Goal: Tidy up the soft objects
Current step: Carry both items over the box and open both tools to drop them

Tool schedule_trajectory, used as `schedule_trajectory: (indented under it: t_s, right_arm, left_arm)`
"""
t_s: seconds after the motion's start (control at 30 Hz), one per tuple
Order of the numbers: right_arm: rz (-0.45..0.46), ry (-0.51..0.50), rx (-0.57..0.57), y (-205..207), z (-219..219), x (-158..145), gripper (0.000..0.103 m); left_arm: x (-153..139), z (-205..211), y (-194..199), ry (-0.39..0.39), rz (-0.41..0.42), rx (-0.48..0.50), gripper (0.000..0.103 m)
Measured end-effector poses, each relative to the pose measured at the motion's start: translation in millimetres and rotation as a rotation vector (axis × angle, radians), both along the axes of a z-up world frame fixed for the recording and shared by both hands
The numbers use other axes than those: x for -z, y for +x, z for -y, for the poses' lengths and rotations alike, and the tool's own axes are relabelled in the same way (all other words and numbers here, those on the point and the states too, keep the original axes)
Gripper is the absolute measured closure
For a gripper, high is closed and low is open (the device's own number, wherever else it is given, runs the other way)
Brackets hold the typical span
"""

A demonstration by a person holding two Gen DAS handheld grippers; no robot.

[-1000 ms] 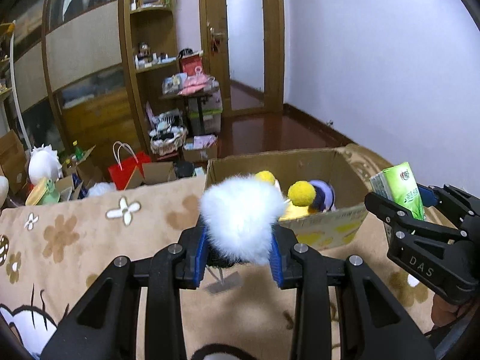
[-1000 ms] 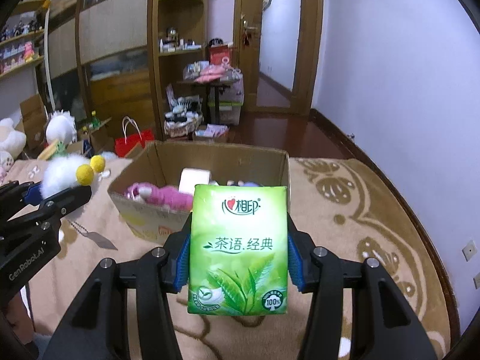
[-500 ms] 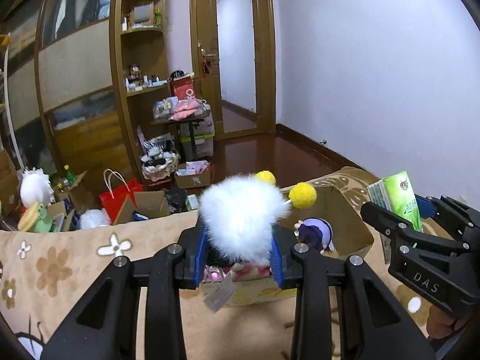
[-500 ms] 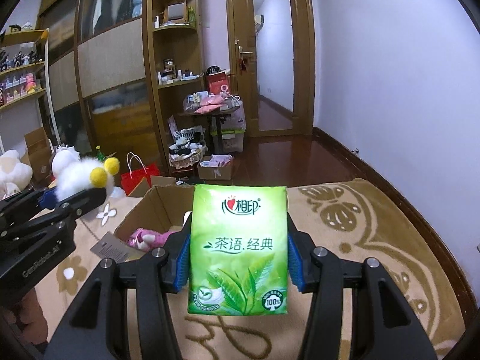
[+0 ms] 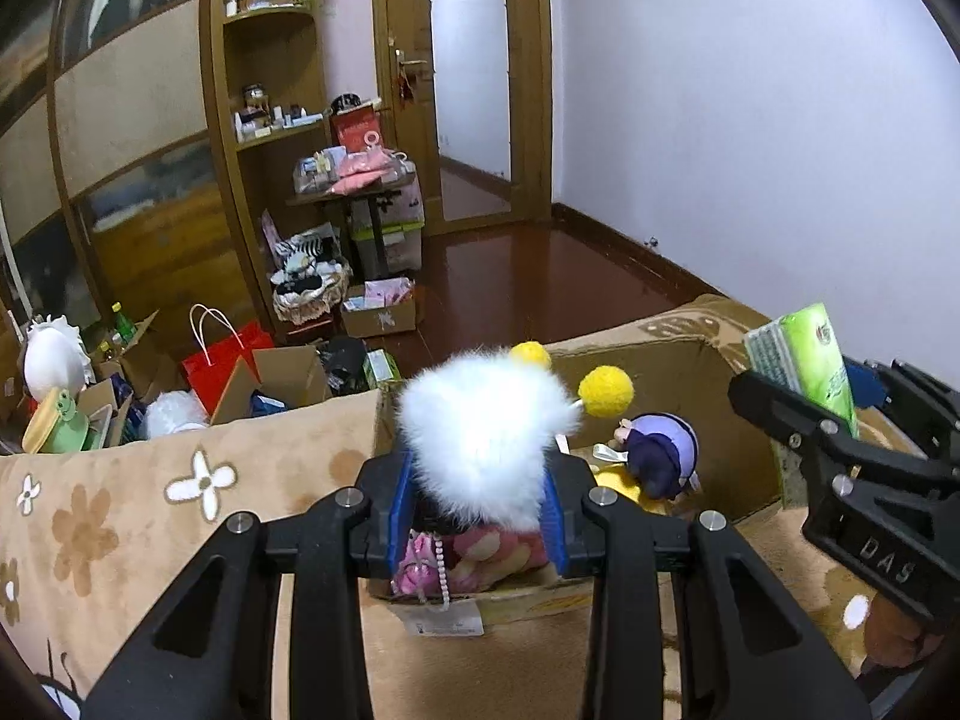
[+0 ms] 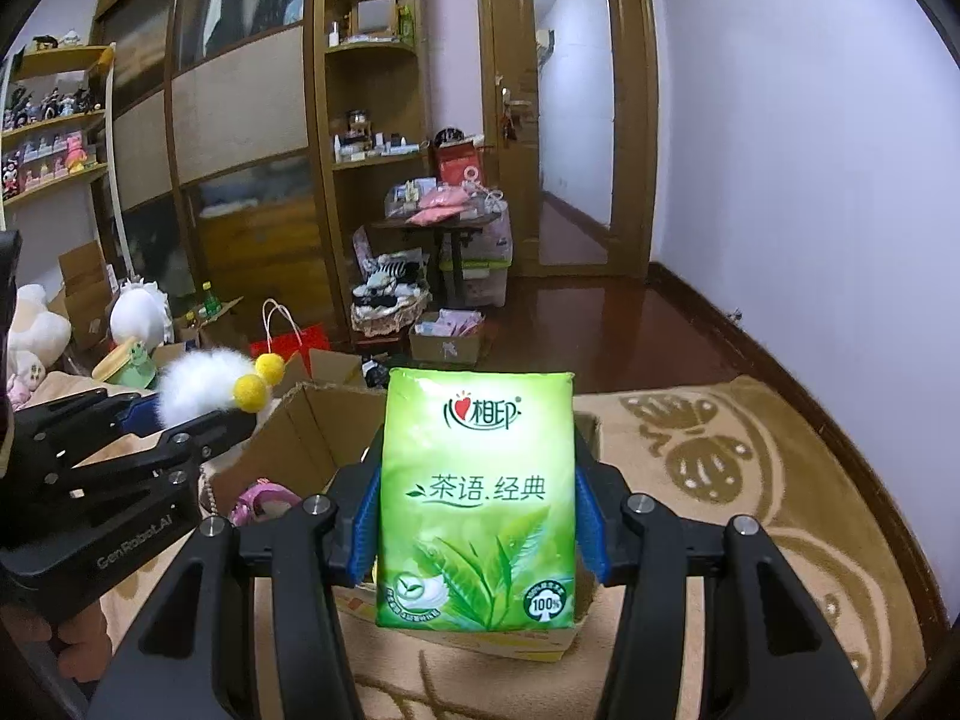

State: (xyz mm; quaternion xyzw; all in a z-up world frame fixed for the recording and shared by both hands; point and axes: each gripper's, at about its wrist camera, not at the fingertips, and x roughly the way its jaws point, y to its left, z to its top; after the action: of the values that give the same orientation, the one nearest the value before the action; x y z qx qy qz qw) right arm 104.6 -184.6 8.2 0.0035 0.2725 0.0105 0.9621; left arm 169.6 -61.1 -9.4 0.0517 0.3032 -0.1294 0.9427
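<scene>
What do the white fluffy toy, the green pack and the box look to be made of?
White fluffy toy: long-pile synthetic fur, matte, by its wispy edges; its yellow balls look like felt or pompom yarn.
Green pack: thin glossy plastic film, by the sheen and crimped top seam; probably tissues inside.
Box: plain brown cardboard, matte, with raw cut edges on its flaps.

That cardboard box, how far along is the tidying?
Partly done. The cardboard box on the blanket already holds a purple-hooded doll and a pink plush. In hand: the left tongs grip a white fluffy toy above the box, and the right tongs grip a green tissue pack near it. Left: dropping both in.
</scene>
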Motion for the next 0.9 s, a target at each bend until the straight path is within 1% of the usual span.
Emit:
schedule_trajectory:
  t_s: [0.1,0.2,0.3,0.47,0.53,0.57,0.63,0.73,0.8,0.87,0.9]
  right_arm:
    - [-0.015,0.024,-0.003,5.9,2.4,10.4,0.048]
    - [-0.009,0.039,-0.005,8.2,3.6,14.6,0.048]
    - [-0.021,0.05,-0.015,13.3,5.0,18.6,0.048]
    - [-0.054,0.071,-0.028,21.4,8.0,31.4,0.048]
    - [-0.068,0.083,-0.028,24.5,11.4,36.1,0.047]
    - [-0.075,0.089,-0.026,25.7,12.8,38.3,0.047]
    - [-0.089,0.109,-0.02,28.3,16.5,43.0,0.047]
    - [-0.096,0.134,-0.014,29.5,20.2,45.8,0.047]
    - [-0.096,0.13,-0.007,29.1,21.0,46.0,0.046]
    - [-0.099,0.122,-0.008,28.1,21.3,46.2,0.035]
    - [-0.099,0.122,-0.009,27.6,20.8,45.8,0.033]
  left_arm:
    - [4.4,6.3,10.5,0.013,-0.01,0.007,0.07]
    - [9.2,9.1,19.0,-0.006,-0.04,0.009,0.069]
    - [18.7,13.8,24.6,0.023,-0.064,0.018,0.068]
    - [35.4,10.5,37.3,0.014,-0.144,-0.011,0.066]
    - [38.6,7.9,38.0,0.017,-0.154,-0.018,0.06]
    - [39.0,6.0,38.0,0.019,-0.154,-0.026,0.053]
    - [39.1,3.3,35.1,0.017,-0.141,-0.036,0.051]
    - [37.6,2.1,34.6,0.014,-0.139,-0.039,0.043]
    - [36.6,2.6,32.9,0.022,-0.133,-0.043,0.038]
    - [35.7,3.0,31.1,0.04,-0.13,-0.046,0.036]
    - [35.4,2.5,29.7,0.046,-0.13,-0.048,0.033]
